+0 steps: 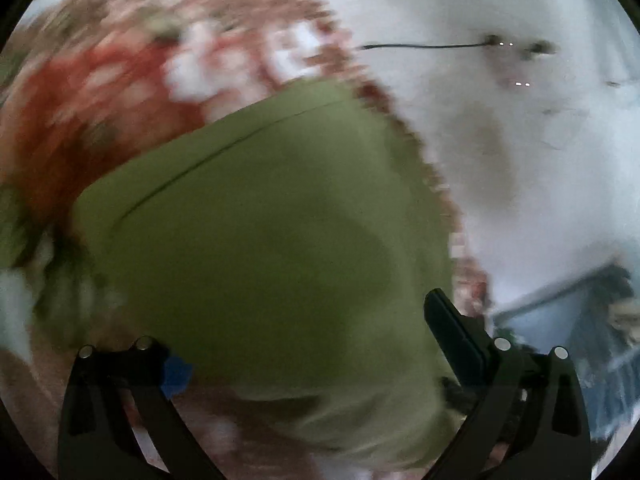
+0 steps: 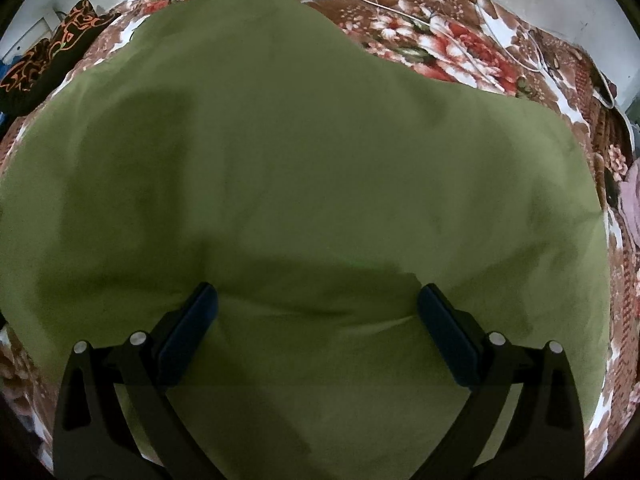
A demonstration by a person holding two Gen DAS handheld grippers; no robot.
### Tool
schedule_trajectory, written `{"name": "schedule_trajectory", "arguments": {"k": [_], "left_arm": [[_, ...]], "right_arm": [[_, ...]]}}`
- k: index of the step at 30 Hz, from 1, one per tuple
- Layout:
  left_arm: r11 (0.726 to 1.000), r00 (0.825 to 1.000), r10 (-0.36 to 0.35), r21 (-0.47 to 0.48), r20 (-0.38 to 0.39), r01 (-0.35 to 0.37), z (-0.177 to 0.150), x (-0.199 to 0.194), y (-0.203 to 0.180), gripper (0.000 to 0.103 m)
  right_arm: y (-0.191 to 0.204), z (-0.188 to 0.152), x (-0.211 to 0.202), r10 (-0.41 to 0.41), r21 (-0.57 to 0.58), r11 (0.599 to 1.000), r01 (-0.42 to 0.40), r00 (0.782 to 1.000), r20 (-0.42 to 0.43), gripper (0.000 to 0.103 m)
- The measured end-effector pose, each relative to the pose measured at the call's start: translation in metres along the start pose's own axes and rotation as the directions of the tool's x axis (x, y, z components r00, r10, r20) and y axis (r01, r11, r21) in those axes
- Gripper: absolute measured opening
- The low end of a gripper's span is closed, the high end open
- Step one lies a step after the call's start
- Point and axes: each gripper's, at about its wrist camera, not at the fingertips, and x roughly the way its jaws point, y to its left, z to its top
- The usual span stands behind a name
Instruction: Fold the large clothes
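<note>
Left wrist view, heavily motion-blurred. Left claw (image 1: 316,344): fingers spread wide apart, nothing clamped between them. Right finger (image 1: 454,332) plain at 4 o'clock; left finger mostly hidden behind the cloth, only a blue pad tip (image 1: 176,374) showing at 8 o'clock. Green garment (image 1: 260,240) fills centre and lower frame, a dark seam line crossing it from 8 toward 12 o'clock. Floral bedspread (image 1: 100,92) at 10 o'clock, beneath the garment. White wall (image 1: 520,160) at 2 o'clock, with a thin dark cable (image 1: 420,46) running across it.

Right wrist view, sharp. Right claw (image 2: 318,304): fingers wide apart, both blue pads (image 2: 188,332) low over the garment; whether they touch the cloth cannot be told. Green garment (image 2: 304,160) spread flat on the bed, covering most of the frame from 9 to 3 o'clock. Floral bedspread (image 2: 460,48) visible along the 12 to 3 o'clock rim; white cord (image 2: 404,12) lies across it at 1 o'clock. Dark patterned cloth (image 2: 48,60) at 10 o'clock. Pale pink fabric (image 2: 632,200) at 3 o'clock.
</note>
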Motion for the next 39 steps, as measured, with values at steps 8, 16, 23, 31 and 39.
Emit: {"name": "schedule_trajectory", "arguments": {"k": [8, 16, 23, 31, 39], "left_arm": [[0.995, 0.989, 0.099, -0.035, 0.112, -0.095, 0.006, -0.002, 0.000, 0.098], [0.996, 0.998, -0.039, -0.077, 0.047, 0.042, 0.025, 0.017, -0.002, 0.077], [0.997, 0.999, -0.039, -0.059, 0.008, 0.040, 0.022, 0.011, 0.000, 0.044], [1.000, 0.999, -0.027, 0.004, -0.017, 0.027, 0.027, 0.007, -0.024, 0.030], [0.983, 0.999, 0.008, 0.184, -0.041, -0.001, 0.029, 0.001, -0.072, 0.028]], "right_arm": [[-0.003, 0.000, -0.004, 0.022, 0.015, 1.000, -0.022, 1.000, -0.004, 0.099], [-0.005, 0.003, -0.009, 0.023, 0.028, 0.999, -0.023, 1.000, -0.016, 0.098], [-0.010, 0.001, -0.070, -0.016, 0.050, 0.999, 0.009, 0.990, 0.140, 0.098], [-0.021, -0.001, -0.060, -0.195, -0.020, 0.980, 0.200, 0.969, 0.152, 0.098], [-0.028, -0.001, -0.008, -0.279, -0.085, 0.954, 0.287, 0.956, 0.094, 0.098]]}}
